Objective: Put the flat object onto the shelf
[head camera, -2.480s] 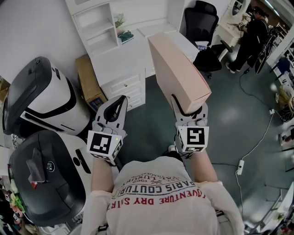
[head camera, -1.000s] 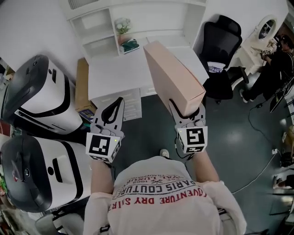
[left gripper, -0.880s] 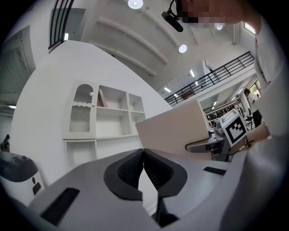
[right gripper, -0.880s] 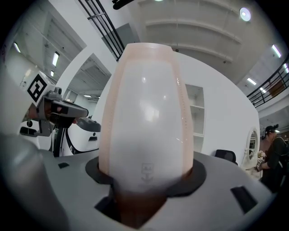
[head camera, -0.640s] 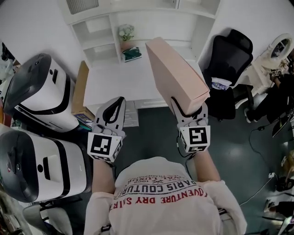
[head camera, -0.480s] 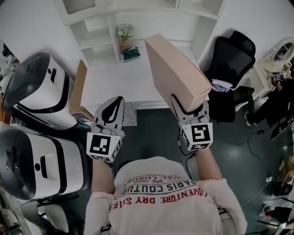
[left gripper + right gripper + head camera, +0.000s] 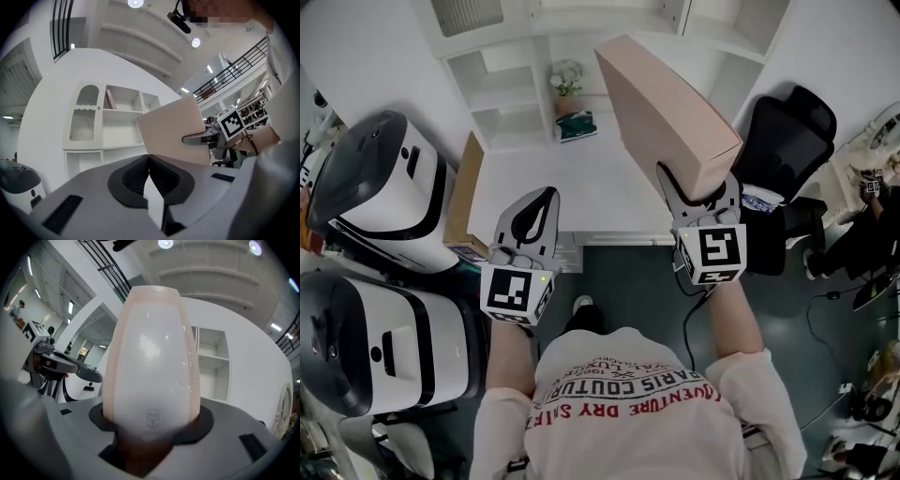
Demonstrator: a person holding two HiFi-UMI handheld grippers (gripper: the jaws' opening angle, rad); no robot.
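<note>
A flat pale-pink box (image 7: 666,112) stands on edge in my right gripper (image 7: 698,187), whose jaws are shut on its near end. It is held up over the white desk (image 7: 553,192) and points toward the white shelf unit (image 7: 516,84) against the wall. In the right gripper view the pink box (image 7: 152,371) fills the middle between the jaws. My left gripper (image 7: 532,211) hangs at the left, shut and empty. In the left gripper view the shut left gripper (image 7: 149,164) faces the white shelf unit (image 7: 117,126), with the pink box (image 7: 176,131) at the right.
Two large white-and-black machines (image 7: 375,187) stand at the left. A brown carton (image 7: 464,202) leans beside the desk. A small plant (image 7: 565,80) and a green item (image 7: 577,125) sit at the shelf's foot. A black office chair (image 7: 783,155) stands at the right.
The right gripper has lifted the pink box higher and farther forward toward the shelf. The view has shifted closer to the desk and shelves. The left gripper stays shut.
</note>
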